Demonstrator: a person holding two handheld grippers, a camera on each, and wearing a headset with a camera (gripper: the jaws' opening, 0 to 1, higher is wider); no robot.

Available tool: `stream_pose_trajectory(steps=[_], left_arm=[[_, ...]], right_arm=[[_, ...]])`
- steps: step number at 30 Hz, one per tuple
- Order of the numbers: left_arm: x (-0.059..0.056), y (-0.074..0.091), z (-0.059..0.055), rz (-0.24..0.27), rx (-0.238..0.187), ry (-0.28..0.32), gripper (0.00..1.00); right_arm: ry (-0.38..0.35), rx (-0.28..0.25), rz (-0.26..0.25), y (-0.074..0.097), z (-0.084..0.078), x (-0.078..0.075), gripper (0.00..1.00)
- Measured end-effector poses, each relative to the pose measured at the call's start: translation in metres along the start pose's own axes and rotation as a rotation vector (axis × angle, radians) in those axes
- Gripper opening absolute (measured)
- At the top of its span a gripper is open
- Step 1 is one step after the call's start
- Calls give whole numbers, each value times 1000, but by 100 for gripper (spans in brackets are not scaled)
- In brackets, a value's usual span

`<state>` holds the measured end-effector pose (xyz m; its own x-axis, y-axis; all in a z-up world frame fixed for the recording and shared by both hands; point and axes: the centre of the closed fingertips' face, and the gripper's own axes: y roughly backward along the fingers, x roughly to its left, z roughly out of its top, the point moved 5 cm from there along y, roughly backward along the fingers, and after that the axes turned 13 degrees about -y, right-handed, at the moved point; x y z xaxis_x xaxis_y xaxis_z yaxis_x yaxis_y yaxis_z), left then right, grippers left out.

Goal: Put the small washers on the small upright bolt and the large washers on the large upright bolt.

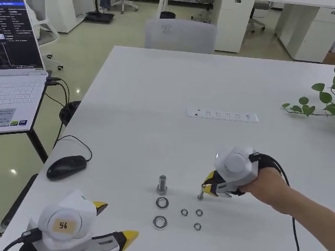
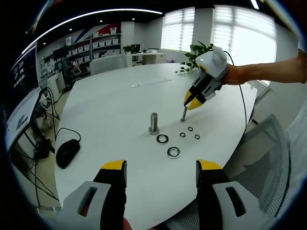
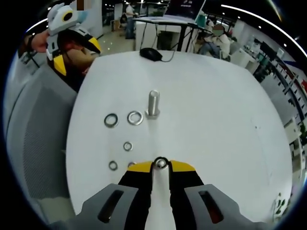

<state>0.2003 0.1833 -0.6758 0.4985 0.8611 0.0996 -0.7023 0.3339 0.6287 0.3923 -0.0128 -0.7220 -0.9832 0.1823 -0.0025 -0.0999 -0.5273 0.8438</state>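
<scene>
The large bolt [image 1: 162, 184] stands upright on the white table [image 1: 136, 115]. Two large washers [image 1: 162, 203] [image 1: 160, 223] lie flat just in front of it. Three small washers [image 1: 184, 212] [image 1: 199, 212] [image 1: 197, 226] lie to their right. My right gripper [image 1: 208, 190] is shut on the small bolt [image 1: 200, 195], which stands upright on the table; its top shows between the yellow tips [image 3: 161, 163]. My left gripper [image 2: 161, 167] is open with nothing in it, low at the table's near edge [image 1: 115, 222], well short of the washers [image 2: 173, 153].
A black mouse [image 1: 66, 167] with its cable lies at the table's left edge. A white power strip [image 1: 222, 114] lies further back, with a plant [image 1: 316, 102] at the right. A laptop [image 1: 18, 78] sits on a side stand to the left. A grey chair [image 1: 179, 35] stands behind the table.
</scene>
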Motion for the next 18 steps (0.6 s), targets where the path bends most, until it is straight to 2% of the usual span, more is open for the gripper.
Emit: stream_pose_trajectory(steps=[18], left_arm=[[0, 2, -3, 3, 2, 8, 58]], right_arm=[[28, 45, -5, -1, 0, 1, 13]])
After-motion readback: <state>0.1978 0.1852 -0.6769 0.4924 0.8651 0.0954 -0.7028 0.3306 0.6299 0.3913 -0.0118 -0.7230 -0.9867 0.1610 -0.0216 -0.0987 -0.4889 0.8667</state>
